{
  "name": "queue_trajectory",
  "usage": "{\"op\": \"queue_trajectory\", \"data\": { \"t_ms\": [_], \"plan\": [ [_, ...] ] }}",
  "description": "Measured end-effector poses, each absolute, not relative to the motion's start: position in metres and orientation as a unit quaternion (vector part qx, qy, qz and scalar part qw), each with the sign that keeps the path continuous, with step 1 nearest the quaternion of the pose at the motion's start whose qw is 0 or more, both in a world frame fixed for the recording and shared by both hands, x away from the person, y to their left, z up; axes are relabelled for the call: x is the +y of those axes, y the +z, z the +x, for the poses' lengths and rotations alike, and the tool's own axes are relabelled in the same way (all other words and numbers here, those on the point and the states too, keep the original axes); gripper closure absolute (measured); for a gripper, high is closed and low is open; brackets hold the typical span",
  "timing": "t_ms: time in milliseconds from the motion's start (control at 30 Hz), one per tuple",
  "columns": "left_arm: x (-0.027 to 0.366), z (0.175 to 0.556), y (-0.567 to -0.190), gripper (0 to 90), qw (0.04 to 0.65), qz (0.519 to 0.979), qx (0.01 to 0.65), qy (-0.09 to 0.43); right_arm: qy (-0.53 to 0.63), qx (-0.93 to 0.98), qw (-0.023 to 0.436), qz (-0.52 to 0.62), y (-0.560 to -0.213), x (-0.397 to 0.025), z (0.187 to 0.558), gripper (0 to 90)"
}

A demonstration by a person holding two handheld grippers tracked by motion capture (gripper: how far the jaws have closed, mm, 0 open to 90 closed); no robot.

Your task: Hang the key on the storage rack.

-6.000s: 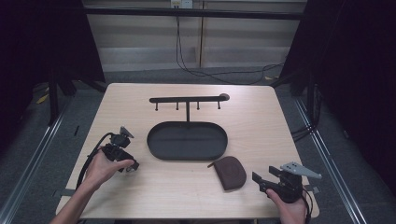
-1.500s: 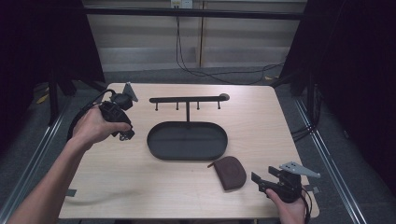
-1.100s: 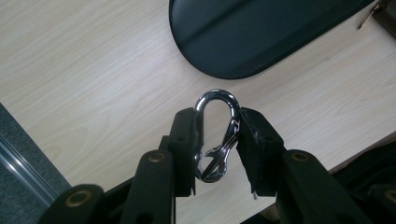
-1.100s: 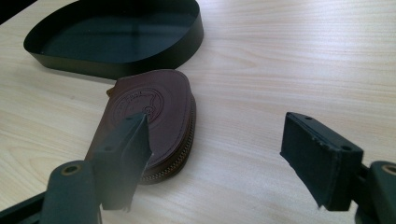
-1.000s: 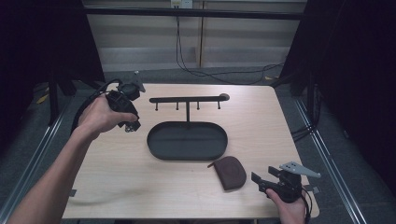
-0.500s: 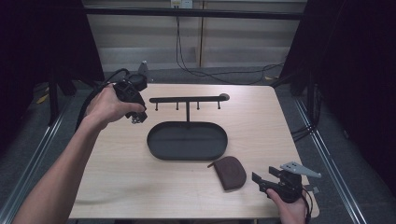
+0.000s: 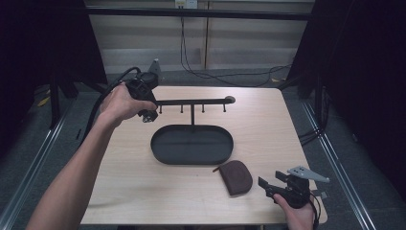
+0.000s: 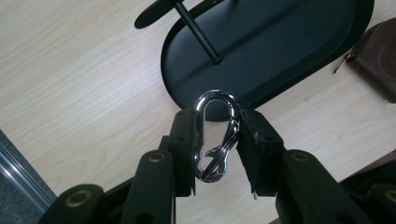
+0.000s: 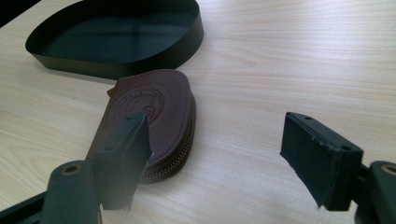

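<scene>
Wooden table (image 7: 119,191); left claw (image 8: 218,140) clamping carabiner (image 8: 215,135), right claw (image 9: 224,154) agape near edge.

High view looks forward and down over the whole table (image 7: 119,191); left gripper view looks steeply down, right gripper view low and close along the tabletop, both sharing the black tray (image 8: 299,51) and brown pouch (image 9: 154,116)

A shiny silver carabiner clip (image 8: 217,135) is pinched between the left gripper (image 8: 218,140)'s jaws, loop end up, held above the black oval tray stand (image 7: 192,144) with its hooked rail near the table's far edge, left of centre.
</scene>
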State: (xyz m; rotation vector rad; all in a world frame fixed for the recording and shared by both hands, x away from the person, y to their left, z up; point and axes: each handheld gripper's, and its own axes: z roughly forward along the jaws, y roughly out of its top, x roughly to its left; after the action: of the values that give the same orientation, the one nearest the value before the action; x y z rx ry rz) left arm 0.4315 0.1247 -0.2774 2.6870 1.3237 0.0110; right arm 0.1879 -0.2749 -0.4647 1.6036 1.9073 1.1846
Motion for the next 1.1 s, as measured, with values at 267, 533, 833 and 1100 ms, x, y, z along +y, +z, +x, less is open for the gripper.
{"op": "queue_trajectory", "data": {
  "t_ms": [267,533,833,1100],
  "plan": [
    [0.117,0.44,-0.282,67.7,0.066,0.892,0.447,0.002,0.423,0.679,0.189,0.57,-0.465,-0.275,0.188,23.7],
    [0.115,0.45,-0.285,67.8,0.067,0.886,0.459,-0.003,0.424,0.679,0.188,0.569,-0.465,-0.275,0.188,23.7],
    [0.102,0.452,-0.286,67.8,0.06,0.887,0.458,0.012,0.426,0.679,0.187,0.568,-0.465,-0.275,0.187,23.7],
    [0.1,0.452,-0.287,67.9,0.062,0.884,0.463,0.02,0.427,0.68,0.186,0.566,-0.465,-0.275,0.187,23.7]
  ]
}}
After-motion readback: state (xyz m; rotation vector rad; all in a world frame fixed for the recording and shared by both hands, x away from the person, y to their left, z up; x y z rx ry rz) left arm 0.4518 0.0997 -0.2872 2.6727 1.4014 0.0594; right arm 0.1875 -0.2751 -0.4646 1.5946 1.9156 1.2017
